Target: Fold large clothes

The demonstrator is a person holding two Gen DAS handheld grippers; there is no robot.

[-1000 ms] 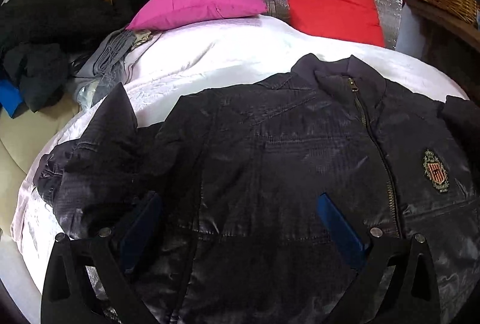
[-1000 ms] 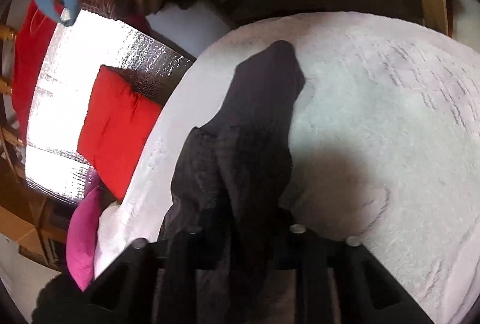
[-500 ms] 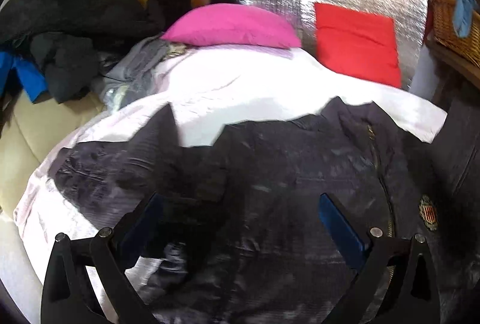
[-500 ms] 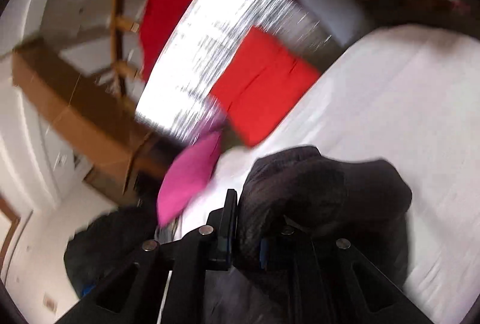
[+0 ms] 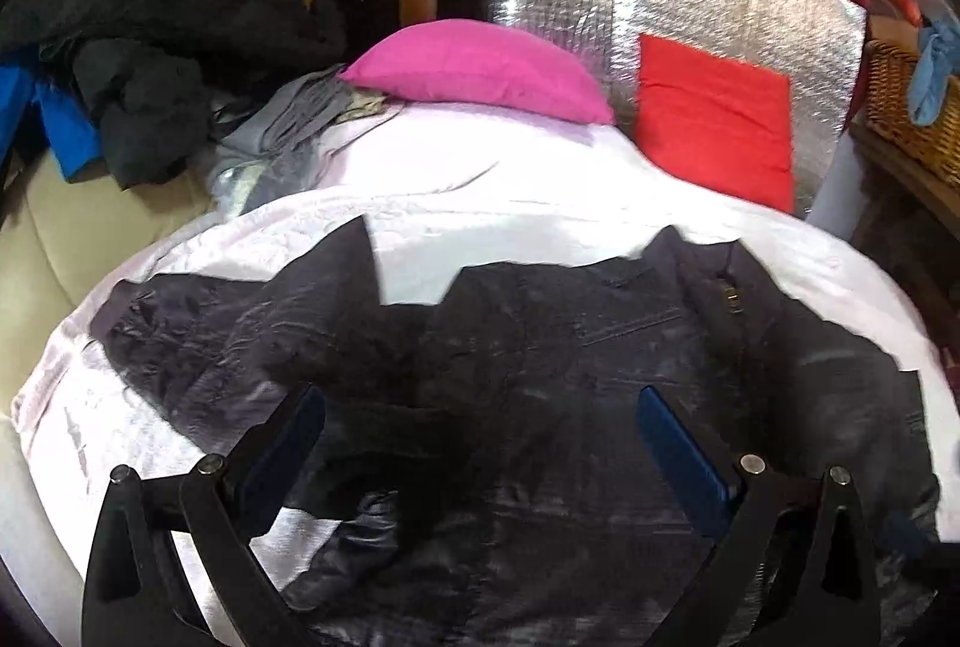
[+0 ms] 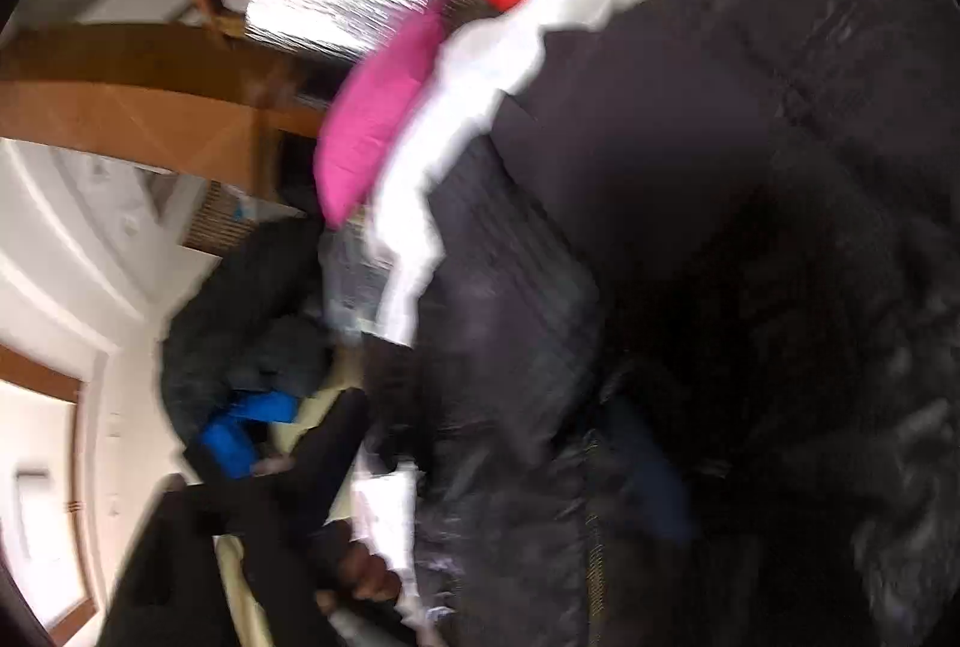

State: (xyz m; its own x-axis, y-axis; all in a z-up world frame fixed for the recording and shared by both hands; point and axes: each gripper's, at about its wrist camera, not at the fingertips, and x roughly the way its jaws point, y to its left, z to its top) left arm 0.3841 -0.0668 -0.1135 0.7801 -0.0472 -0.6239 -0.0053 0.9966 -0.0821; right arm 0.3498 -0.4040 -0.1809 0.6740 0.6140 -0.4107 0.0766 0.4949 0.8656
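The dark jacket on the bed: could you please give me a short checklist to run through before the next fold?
1. Dark jacket lies front up on the white bedspread: ok.
2. Left gripper open above it, holding nothing: ok.
3. Left sleeve flat: not ok, crumpled.
4. Right gripper grip: cannot tell, view blurred.
5. Pink pillow and red cushion apart from jacket: ok.

The right wrist view is smeared by motion blur; the right hand-held gripper (image 6: pixel 600 467) is lost against the dark jacket (image 6: pixel 750 227), so its grip is perhaps unreadable. In the left wrist view the jacket's (image 5: pixel 540 377) hem and right side run past the frame edge.
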